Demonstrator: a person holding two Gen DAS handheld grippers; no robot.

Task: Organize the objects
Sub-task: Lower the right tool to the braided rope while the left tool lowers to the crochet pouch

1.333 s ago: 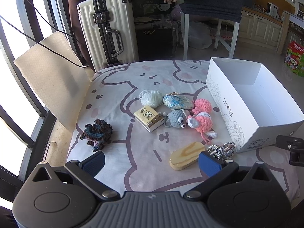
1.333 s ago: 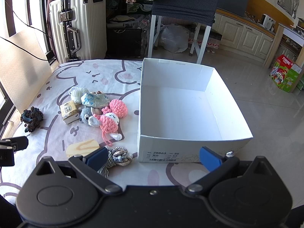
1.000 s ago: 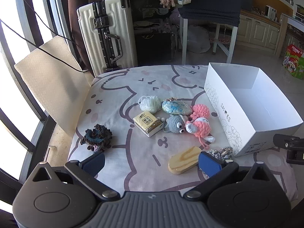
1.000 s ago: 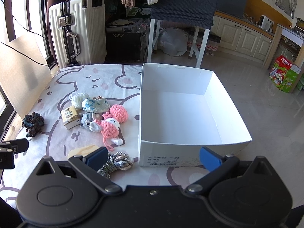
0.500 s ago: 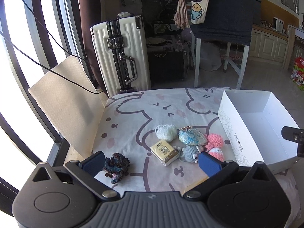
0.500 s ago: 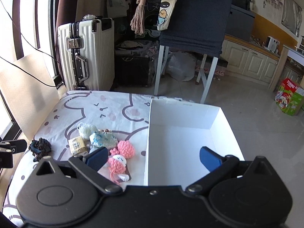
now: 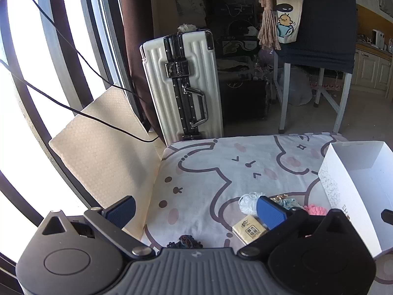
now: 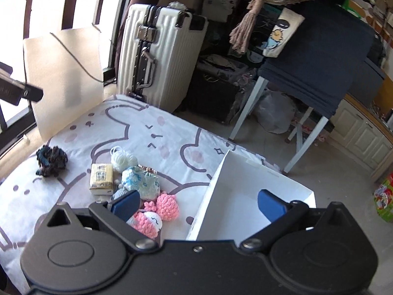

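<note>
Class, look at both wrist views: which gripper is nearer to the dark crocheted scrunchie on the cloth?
Left. The left gripper hangs right over the dark scrunchie, which sits between its open fingers. The right gripper straddles the white box wall, with the scrunchie far off to its left.

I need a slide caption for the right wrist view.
Open right gripper above crocheted toys and an empty white box.

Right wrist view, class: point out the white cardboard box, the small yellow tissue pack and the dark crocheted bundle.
White cardboard box point(image 8: 208, 204), right wrist view, left outer wall.
Small yellow tissue pack point(image 8: 101, 178), right wrist view, top face.
Dark crocheted bundle point(image 8: 51, 160), right wrist view, middle.
</note>
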